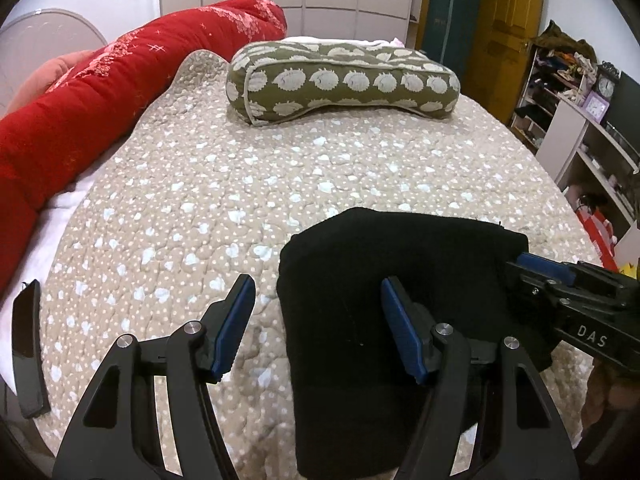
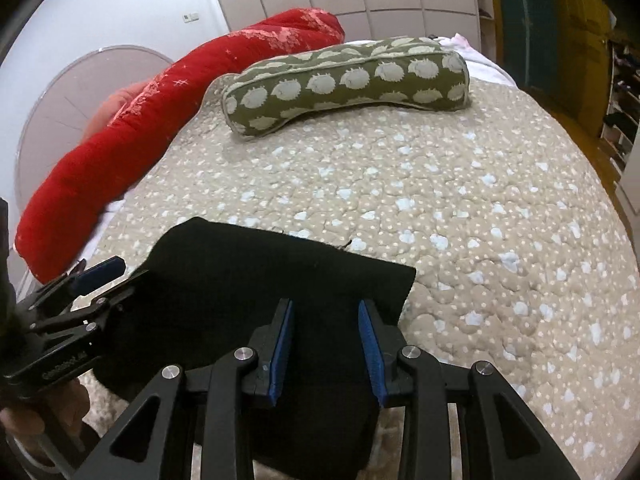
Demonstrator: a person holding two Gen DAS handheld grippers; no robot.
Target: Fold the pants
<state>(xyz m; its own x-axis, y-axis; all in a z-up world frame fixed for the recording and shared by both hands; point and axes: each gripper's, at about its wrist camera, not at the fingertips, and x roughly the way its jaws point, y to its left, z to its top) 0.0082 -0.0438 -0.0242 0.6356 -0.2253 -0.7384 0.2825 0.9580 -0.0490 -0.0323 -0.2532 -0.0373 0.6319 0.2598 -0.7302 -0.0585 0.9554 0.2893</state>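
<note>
Black pants (image 1: 384, 264) lie folded into a compact block on the beige quilted bed; they also show in the right wrist view (image 2: 248, 276). My left gripper (image 1: 318, 292) is open over the pants' left edge, one blue-padded finger over the quilt, the other over the cloth. My right gripper (image 2: 326, 312) is open above the pants near their right edge, nothing between its pads. It enters the left wrist view (image 1: 536, 264) from the right. The left gripper shows at the left of the right wrist view (image 2: 100, 272).
An olive pillow with pale hedgehog print (image 1: 340, 80) lies across the bed's far end. A red rolled duvet (image 1: 100, 96) runs along the left side. A dark phone-like object (image 1: 26, 348) lies at the bed's near left edge. Shelves (image 1: 580, 120) stand at the right.
</note>
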